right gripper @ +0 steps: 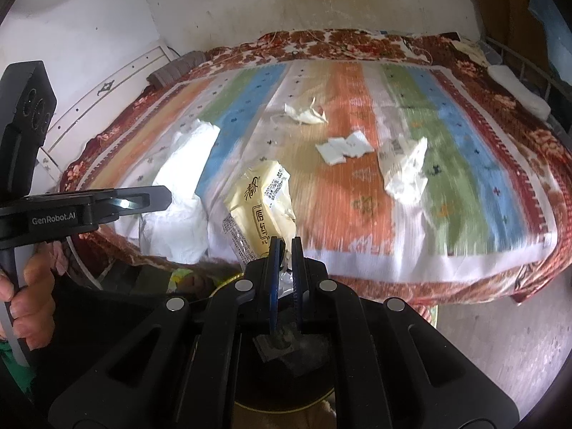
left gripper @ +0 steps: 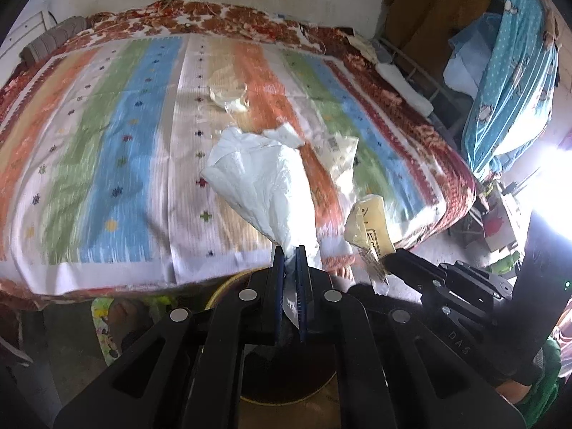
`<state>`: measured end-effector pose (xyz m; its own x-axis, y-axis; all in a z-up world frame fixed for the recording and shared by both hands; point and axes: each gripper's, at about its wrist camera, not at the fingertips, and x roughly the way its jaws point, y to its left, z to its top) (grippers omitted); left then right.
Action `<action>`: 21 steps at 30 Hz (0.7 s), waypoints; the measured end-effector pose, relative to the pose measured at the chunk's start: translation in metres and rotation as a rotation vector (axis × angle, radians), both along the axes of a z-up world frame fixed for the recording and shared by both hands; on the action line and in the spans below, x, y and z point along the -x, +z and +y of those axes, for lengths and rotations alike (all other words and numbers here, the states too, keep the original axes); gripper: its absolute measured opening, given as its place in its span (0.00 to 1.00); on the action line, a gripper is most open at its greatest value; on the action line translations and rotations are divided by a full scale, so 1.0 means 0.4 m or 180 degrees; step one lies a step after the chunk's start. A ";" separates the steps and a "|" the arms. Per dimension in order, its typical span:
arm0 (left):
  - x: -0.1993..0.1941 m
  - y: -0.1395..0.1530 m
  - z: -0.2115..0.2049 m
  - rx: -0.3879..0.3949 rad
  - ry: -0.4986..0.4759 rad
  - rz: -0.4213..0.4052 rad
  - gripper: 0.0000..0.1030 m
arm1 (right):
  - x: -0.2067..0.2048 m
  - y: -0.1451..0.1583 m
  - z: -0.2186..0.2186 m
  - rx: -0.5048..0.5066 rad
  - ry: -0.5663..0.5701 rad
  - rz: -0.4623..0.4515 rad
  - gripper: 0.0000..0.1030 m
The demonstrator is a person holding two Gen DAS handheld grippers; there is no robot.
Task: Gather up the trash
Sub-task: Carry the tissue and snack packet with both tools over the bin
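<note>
Left tongs (left gripper: pixel 291 250) clenched on the bunched end of a white tissue sheet (left gripper: pixel 257 182), which fans out beyond the tips above the near edge of the bed (left gripper: pixel 118 150). Right tongs (right gripper: pixel 285 243) clenched on the crumpled lower end of a pale yellow tissue wrapper (right gripper: pixel 261 200), printed with dark characters and a barcode panel, rising from the tips over the same near edge. Striped bedspread in orange, green, blue and white, blurred by motion. Dark round bin (right gripper: pixel 286 375), yellow-rimmed, directly below both pairs of tongs. Visible clearly only in the right wrist view: remaining litter farther off on the bed, namely a crumpled cream wrapper (right gripper: pixel 307 112), flat white tissues (right gripper: pixel 343 148) and a crumpled printed wrapper (right gripper: pixel 405 168) to the right; also a hand (right gripper: pixel 28 304) gripping the left tool's handle. Visible only in the left wrist view: blue patterned cloth (left gripper: pixel 511 82) hanging at far right.
</note>
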<state>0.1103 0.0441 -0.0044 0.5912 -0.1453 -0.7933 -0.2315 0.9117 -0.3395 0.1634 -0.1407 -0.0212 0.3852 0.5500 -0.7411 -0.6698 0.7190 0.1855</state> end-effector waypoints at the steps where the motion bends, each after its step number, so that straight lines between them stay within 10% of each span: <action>1: 0.003 -0.006 -0.006 -0.0008 -0.0013 0.0032 0.05 | 0.005 -0.007 -0.005 0.0015 -0.0017 0.0024 0.05; 21: 0.000 -0.129 -0.062 0.0027 -0.0058 0.0706 0.06 | 0.037 -0.120 -0.008 0.0305 -0.0083 0.0407 0.06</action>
<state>0.1103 0.0195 -0.0560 0.3996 -0.1615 -0.9023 -0.2850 0.9137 -0.2898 0.1485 -0.1439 -0.0690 0.2975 0.4654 -0.8336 -0.6260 0.7544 0.1978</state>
